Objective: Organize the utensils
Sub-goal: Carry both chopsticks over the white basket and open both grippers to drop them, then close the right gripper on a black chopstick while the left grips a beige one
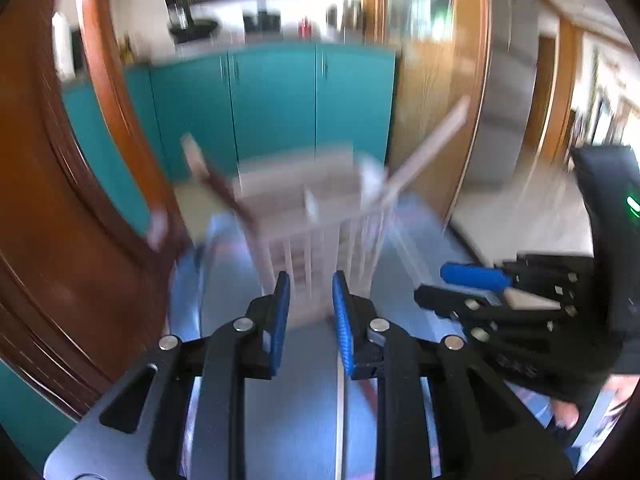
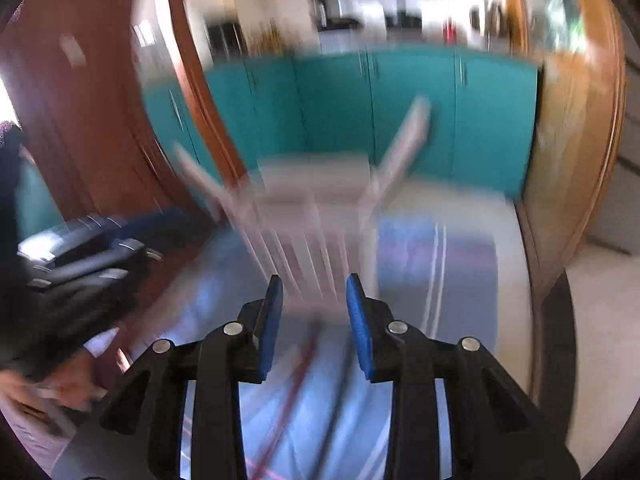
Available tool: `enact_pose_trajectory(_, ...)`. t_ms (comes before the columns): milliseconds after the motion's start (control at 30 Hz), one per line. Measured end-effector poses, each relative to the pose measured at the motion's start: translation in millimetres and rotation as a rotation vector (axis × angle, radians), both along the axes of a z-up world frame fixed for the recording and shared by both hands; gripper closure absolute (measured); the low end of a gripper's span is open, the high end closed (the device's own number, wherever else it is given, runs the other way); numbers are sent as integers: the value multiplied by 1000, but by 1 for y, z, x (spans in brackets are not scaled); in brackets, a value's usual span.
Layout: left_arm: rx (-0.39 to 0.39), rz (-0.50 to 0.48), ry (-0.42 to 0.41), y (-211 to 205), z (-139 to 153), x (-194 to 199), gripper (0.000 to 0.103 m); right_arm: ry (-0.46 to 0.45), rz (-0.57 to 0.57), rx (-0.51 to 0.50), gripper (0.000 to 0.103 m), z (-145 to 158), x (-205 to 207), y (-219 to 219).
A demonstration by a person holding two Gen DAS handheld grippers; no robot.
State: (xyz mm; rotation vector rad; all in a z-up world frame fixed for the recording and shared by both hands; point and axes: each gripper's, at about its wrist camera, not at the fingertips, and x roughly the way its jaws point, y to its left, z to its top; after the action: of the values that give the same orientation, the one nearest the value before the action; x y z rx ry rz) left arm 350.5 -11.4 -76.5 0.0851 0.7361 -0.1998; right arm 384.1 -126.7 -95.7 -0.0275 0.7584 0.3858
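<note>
Teal cabinet doors [image 1: 276, 104] span the background beneath a cluttered white counter [image 1: 256, 36], flanked by a dark brown wooden panel [image 1: 44, 208] and a lighter wooden frame [image 1: 444, 120], with a blue striped cloth [image 2: 436, 256] covering the table.

Each tool [image 1: 309, 280] [image 2: 314, 282] has 2 blue ribbed fingertips [image 1: 282, 296] on black plastic arms with 4 silver round screws.
</note>
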Motion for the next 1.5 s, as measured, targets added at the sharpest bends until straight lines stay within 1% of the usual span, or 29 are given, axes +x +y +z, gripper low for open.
enact_pose_trajectory(33,19,1,50,-3,-12,4,80,80,-18,-37,70,-18,10,3)
enact_pose_trajectory(67,44,3,105,-6,-25,7,75,164,-33,-53,70,-36,20,4)
enact_pose_trajectory(100,65,3,153,-9,-37,9,72,215,-44,-59,70,-48,26,4)
enact_pose_trajectory(133,75,1,182,-11,-45,11,70,271,-62,-72,70,-62,32,4)
enact_pose_trajectory(167,74,-11,221,-13,-55,12,67,308,-77,-92,70,-74,37,4)
enact_pose_trajectory(200,64,-25,260,-14,-64,14,64,323,-82,-109,70,-81,39,5)
enact_pose_trajectory(267,50,-36,306,-15,-75,14,64,347,-75,-133,70,-94,42,9)
enact_pose_trajectory(333,52,-45,342,-14,-85,12,63,365,-65,-146,70,-102,42,10)
enact_pose_trajectory(433,69,-52,364,-15,-95,8,61,376,-75,-175,70,-113,43,11)
enact_pose_trajectory(500,73,-62,377,-16,-99,6,60,385,-77,-170,77,-117,44,11)
enact_pose_trajectory(567,74,-73,387,-18,-103,4,59,379,-85,-174,94,-119,44,11)
enact_pose_trajectory(667,88,-81,406,-20,-107,4,59,384,-101,-163,95,-119,45,9)
enact_pose_trajectory(733,104,-69,420,-20,-113,5,59,385,-118,-147,95,-117,47,4)
enact_pose_trajectory(767,99,-63,421,-18,-115,5,60,383,-128,-137,96,-114,49,1)
enact_pose_trajectory(800,92,-56,421,-16,-114,6,66,382,-132,-130,96,-113,49,-1)
enact_pose_trajectory(867,77,-14,428,-8,-114,8,69,383,-146,-117,96,-109,51,-8)
enact_pose_trajectory(933,61,44,434,4,-116,11,69,384,-160,-116,96,-108,54,-12)
enact_pose_trajectory(1033,42,78,435,14,-114,18,69,395,-170,-111,95,-110,52,-15)
enact_pose_trajectory(1133,44,60,429,15,-112,16,69,394,-176,-117,93,-111,54,-15)
enact_pose_trajectory(1233,60,47,432,9,-114,14,67,388,-175,-122,82,-110,54,-16)
enact_pose_trajectory(1267,72,47,424,7,-114,13,66,387,-174,-127,80,-111,51,-17)
enact_pose_trajectory(1300,77,46,423,-1,-118,17,66,388,-174,-132,80,-110,52,-17)
enact_pose_trajectory(1433,69,60,424,2,-118,23,66,393,-178,-160,79,-115,48,-14)
enact_pose_trajectory(1467,67,66,424,2,-118,24,68,397,-179,-166,79,-116,48,-14)
enact_pose_trajectory(1500,63,74,423,3,-118,24,73,398,-179,-168,79,-119,49,-14)
